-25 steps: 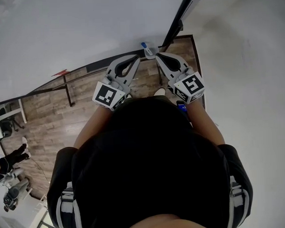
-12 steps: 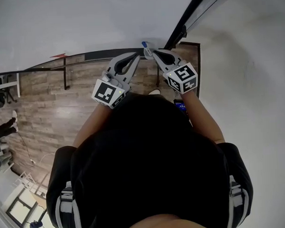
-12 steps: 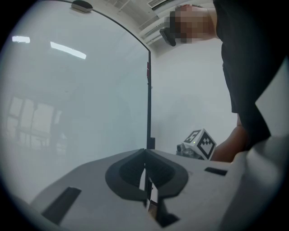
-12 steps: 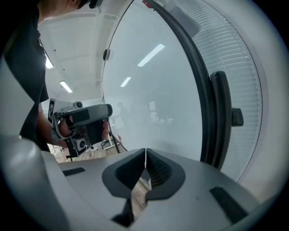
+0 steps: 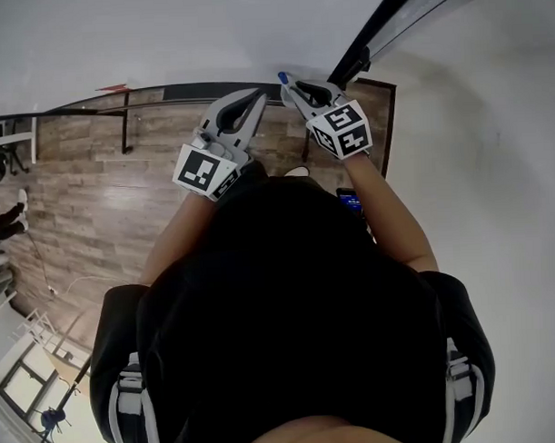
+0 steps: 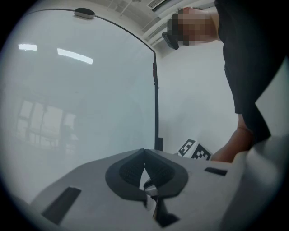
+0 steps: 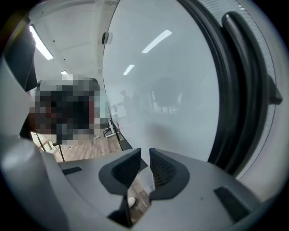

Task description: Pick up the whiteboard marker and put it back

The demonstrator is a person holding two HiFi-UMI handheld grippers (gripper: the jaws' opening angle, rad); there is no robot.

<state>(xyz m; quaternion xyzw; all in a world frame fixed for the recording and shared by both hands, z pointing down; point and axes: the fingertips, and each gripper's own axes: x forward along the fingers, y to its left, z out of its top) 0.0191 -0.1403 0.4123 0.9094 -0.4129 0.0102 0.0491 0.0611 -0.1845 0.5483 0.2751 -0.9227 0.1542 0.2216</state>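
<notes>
The whiteboard marker [image 5: 282,78], white with a blue cap, sticks out past the tips of my right gripper [image 5: 291,85], level with the dark ledge [image 5: 177,90] along the whiteboard's [image 5: 162,38] bottom edge. The right jaws are opening. In the right gripper view the pads [image 7: 163,169] stand apart with a narrow gap, and only a thin bluish sliver shows beside one pad. My left gripper [image 5: 255,99] hovers just left of it, shut with nothing in it; its tips meet in the left gripper view [image 6: 144,155]. Both face the whiteboard [image 6: 81,99].
The board's black frame [image 5: 380,26] runs up to the right, and a white wall [image 5: 494,163] lies beyond it. Below is a wooden floor [image 5: 95,204] with the stand's thin legs [image 5: 126,130]. Another person's feet [image 5: 5,221] show at far left.
My right gripper has moved up the picture to the ledge with the marker, and its jaws have parted. The left gripper has stayed nearly in place.
</notes>
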